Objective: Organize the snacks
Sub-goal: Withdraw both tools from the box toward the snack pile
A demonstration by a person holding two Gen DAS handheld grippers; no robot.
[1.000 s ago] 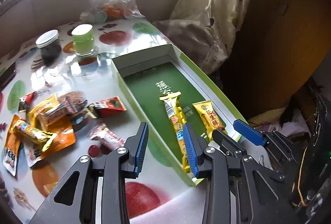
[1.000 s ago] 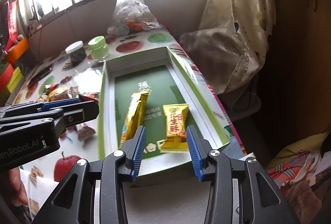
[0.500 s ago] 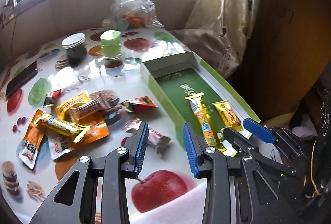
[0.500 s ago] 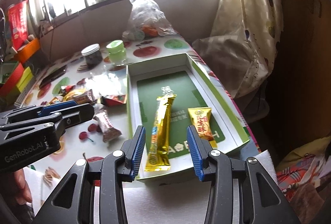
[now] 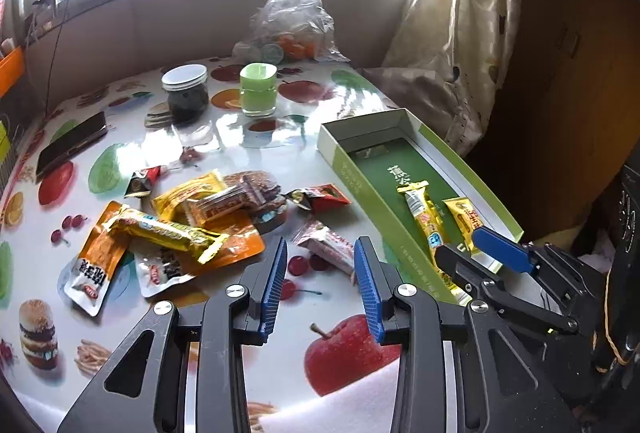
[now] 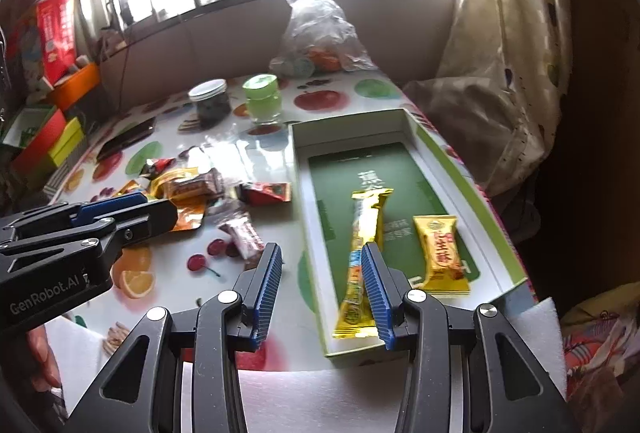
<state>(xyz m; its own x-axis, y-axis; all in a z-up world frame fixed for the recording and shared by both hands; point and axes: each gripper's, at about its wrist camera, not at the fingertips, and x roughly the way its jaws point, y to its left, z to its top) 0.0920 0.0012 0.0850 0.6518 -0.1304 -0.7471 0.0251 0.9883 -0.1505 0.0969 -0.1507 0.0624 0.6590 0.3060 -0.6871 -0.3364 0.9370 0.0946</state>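
Observation:
A green-and-white box lies open at the table's right edge. Inside it lie a long gold snack stick and a small yellow packet. A heap of loose snack packets lies left of the box, with a pink wrapped bar nearest me. My left gripper is open and empty, above the table just short of the pink bar. My right gripper is open and empty over the box's near left wall.
A dark jar, a green jar and a clear plastic bag stand at the back. A black phone lies at the left. A curtain hangs right of the table. Coloured boxes sit far left.
Both grippers have drawn back and swung left. The left one went from over the box's near edge to over the loose snacks; the right from the box's middle to its left wall. Both stayed open.

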